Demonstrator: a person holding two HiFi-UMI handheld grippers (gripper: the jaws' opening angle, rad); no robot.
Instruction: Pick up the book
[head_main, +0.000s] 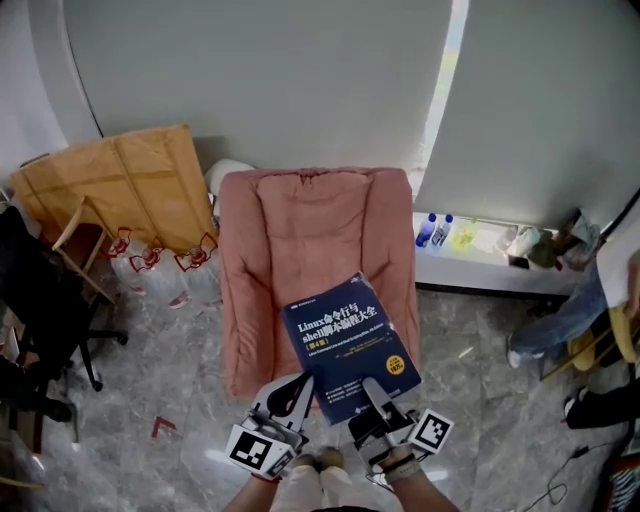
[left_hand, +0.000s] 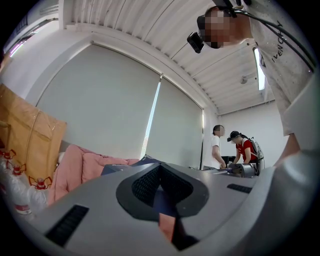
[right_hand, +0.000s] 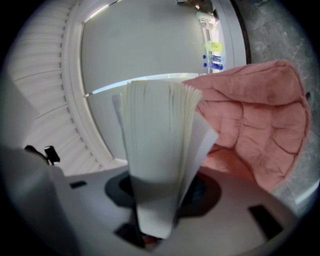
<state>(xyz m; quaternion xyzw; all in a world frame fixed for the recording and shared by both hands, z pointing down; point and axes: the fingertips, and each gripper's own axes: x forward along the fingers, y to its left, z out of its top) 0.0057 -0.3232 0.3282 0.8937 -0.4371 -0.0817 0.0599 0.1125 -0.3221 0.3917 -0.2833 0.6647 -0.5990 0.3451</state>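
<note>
Book (right_hand: 155, 145) pages between right tongs (head_main: 380, 400)

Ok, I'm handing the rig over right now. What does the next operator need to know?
Left gripper: jaws closed on the blue cover of the book.
Right gripper: jaws clamped on its page block.
Book: held at its near edge by both grippers, over the pink cushion. I can't tell whether its far end clears the cushion.
Done: grasp. Left: lift it fully clear.
</note>
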